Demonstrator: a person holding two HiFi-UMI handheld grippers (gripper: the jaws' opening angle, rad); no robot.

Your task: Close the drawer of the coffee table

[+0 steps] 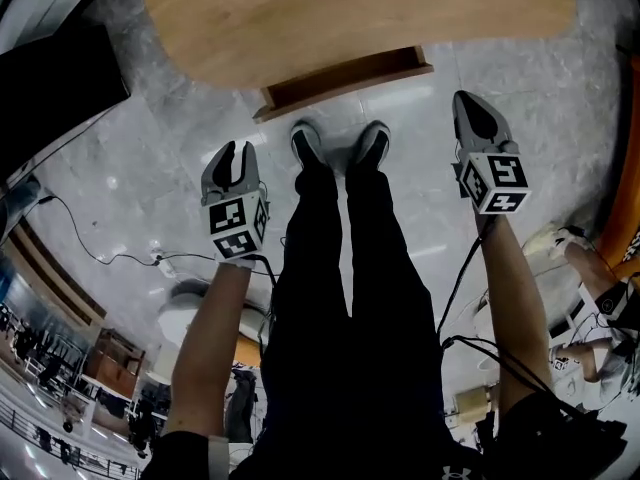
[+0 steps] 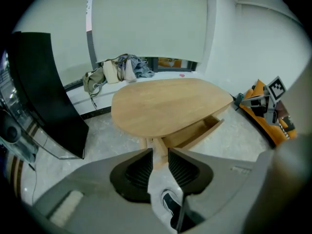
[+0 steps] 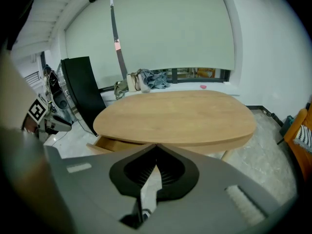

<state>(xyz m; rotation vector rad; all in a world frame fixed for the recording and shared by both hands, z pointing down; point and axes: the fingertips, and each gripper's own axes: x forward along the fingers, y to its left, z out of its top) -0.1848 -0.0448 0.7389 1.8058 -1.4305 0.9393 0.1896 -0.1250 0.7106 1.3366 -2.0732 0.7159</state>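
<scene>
Hanging on each side of the person's shoes (image 1: pixel 340 144), both grippers point down toward the floor (image 1: pixel 130 158). The left gripper (image 1: pixel 236 150) has its jaws a little apart, with nothing between them. The right gripper (image 1: pixel 466 103) has its jaws shut tight and holds nothing. Just past the shoes, the drawer (image 1: pixel 345 76) sticks out from under the wooden worktop (image 1: pixel 350 8) of the coffee table. It is open, and no gripper touches it yet. The whole push is left to do

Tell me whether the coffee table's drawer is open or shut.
Open. The brown wooden drawer sticks out from under the oval light-wood coffee table, its inside visible.
</scene>
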